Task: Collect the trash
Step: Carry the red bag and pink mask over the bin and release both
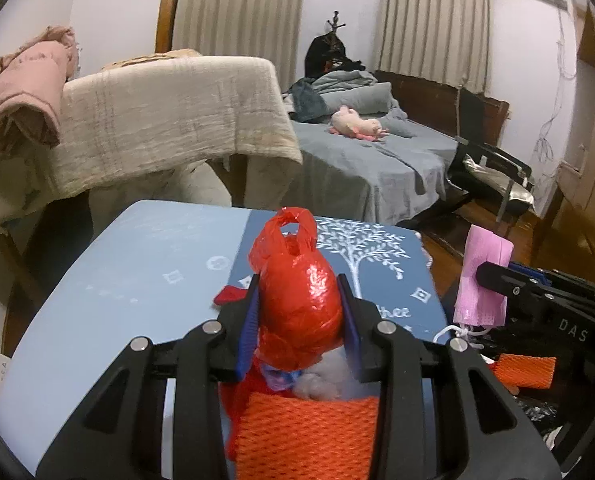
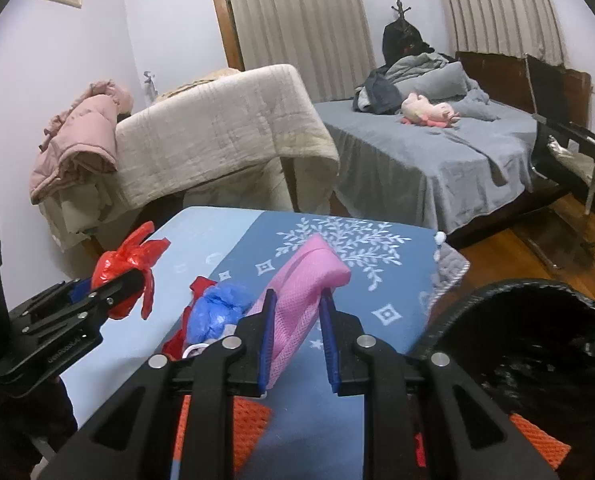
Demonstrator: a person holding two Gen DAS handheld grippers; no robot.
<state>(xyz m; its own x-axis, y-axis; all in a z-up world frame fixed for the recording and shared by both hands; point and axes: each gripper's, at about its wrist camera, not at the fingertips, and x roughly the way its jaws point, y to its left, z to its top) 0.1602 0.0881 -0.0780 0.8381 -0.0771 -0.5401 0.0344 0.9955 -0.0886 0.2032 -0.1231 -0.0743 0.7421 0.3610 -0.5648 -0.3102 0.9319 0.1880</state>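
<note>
Left gripper: clamped on a knotted red plastic bag, centre of the left wrist view
Right gripper: narrow, pinching a pink face mask, centre of the right wrist view
Blue table: under both grippers
Left on the table: blue crumpled bag, orange mesh
Black bin: lower right of the right wrist view

I see a grey bed at centre right, a pink plush toy on it, and a beige blanket draped left of it.
</note>
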